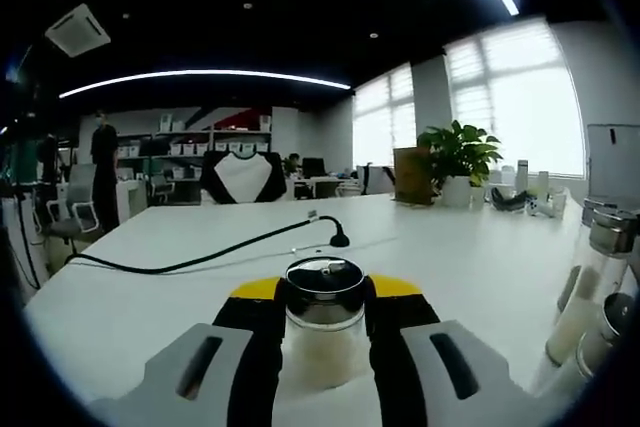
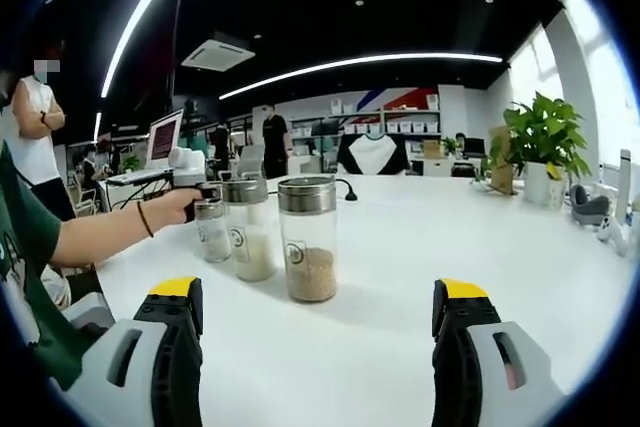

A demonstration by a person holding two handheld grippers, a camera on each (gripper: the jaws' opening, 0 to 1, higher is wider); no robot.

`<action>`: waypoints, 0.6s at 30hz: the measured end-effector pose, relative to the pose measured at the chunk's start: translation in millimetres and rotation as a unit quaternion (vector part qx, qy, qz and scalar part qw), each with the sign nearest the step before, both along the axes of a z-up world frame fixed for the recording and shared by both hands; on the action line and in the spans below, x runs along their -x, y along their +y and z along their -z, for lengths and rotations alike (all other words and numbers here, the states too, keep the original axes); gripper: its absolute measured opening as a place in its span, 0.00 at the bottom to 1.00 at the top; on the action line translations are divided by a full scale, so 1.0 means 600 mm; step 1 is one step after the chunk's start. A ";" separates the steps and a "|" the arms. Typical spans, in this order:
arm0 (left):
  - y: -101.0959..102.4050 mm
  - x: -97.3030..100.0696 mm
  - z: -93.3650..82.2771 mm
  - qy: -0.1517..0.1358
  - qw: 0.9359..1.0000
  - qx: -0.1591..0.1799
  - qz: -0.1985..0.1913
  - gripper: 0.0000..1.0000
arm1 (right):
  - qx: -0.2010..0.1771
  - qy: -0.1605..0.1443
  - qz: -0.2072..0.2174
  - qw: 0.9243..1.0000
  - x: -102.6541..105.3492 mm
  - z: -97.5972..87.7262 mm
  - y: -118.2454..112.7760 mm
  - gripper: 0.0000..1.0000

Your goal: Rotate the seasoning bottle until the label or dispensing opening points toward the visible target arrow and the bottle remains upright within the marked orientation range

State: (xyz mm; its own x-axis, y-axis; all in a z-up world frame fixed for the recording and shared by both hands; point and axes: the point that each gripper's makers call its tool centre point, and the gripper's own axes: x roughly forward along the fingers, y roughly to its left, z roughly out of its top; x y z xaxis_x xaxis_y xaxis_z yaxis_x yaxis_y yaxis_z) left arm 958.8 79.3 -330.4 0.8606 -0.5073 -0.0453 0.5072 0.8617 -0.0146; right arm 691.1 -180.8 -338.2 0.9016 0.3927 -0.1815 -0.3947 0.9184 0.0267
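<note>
The seasoning bottle (image 1: 323, 332) stands upright on the white table (image 1: 480, 267), clamped between the jaws of your left gripper (image 1: 322, 347); its steel lid sits level and pale powder fills the glass. In the right gripper view, your right gripper (image 2: 317, 332) hangs wide open above the table with nothing between its jaws. Ahead stand three more jars (image 2: 308, 239), and your hand (image 2: 178, 207) reaches toward the farthest one.

The left gripper (image 1: 325, 347) has its jaws closed against a seasoning bottle (image 1: 323, 332), holding it upright. The right gripper (image 2: 318, 347) hangs with jaws spread wide, gripping nothing. The person's left hand (image 2: 178, 206) reaches forward, forearm extended.
</note>
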 end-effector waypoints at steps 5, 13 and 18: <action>0.005 0.007 -0.002 -0.003 1.000 0.004 -0.001 0.32 | 0.000 -0.001 0.004 1.000 0.000 -0.002 -0.005 0.98; 0.021 0.028 -0.021 -0.008 1.000 0.009 -0.002 0.32 | 0.000 0.000 0.002 1.000 0.001 -0.001 -0.003 0.98; 0.036 0.059 -0.038 -0.011 1.000 0.002 -0.003 0.32 | 0.001 -0.005 -0.001 1.000 0.002 -0.003 0.000 0.98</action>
State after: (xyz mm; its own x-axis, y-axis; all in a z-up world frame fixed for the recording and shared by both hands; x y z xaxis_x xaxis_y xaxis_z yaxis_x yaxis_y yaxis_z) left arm 923.6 101.1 -307.4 0.8644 -0.5022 -0.0253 0.5022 0.8647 -0.0064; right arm 689.9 -180.9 -336.1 0.9025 0.3944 -0.1731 -0.3968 0.9176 0.0219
